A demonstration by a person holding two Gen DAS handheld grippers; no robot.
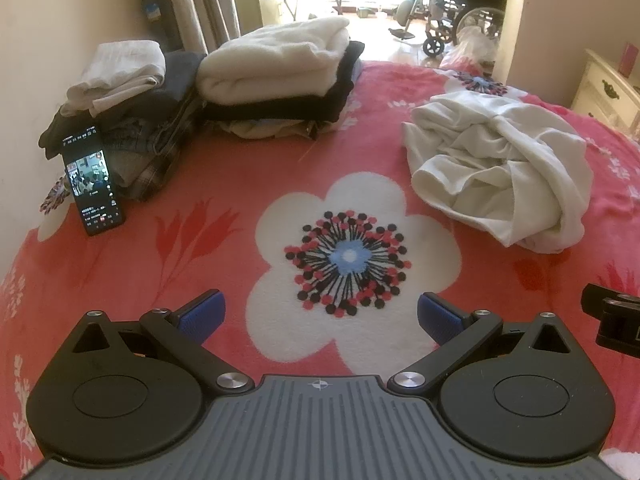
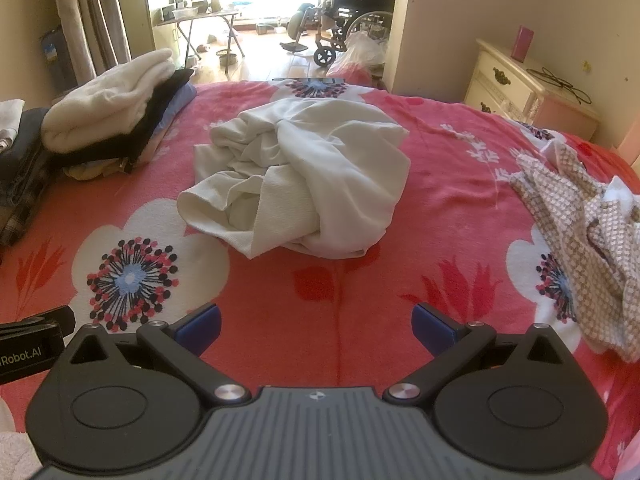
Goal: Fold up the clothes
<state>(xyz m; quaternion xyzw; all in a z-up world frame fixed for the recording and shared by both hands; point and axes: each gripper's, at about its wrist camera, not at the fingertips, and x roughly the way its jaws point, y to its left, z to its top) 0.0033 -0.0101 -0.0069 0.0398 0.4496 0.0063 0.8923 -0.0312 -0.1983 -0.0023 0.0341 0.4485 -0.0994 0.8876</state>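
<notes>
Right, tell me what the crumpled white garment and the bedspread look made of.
White garment: soft matte knit, likely cotton; fine ribbing shows along its folded edge, and it drapes in loose folds. Bedspread: plush fleece by its fuzzy nap, probably synthetic, with a printed flower pattern.

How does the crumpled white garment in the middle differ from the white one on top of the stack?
The crumpled white garment lies bunched and twisted, unfolded; the stacked white one is folded flat. The crumpled one sits directly on the red blanket; the other rests atop dark folded clothes. Both are off-white fabric, untouched by either gripper.
</notes>
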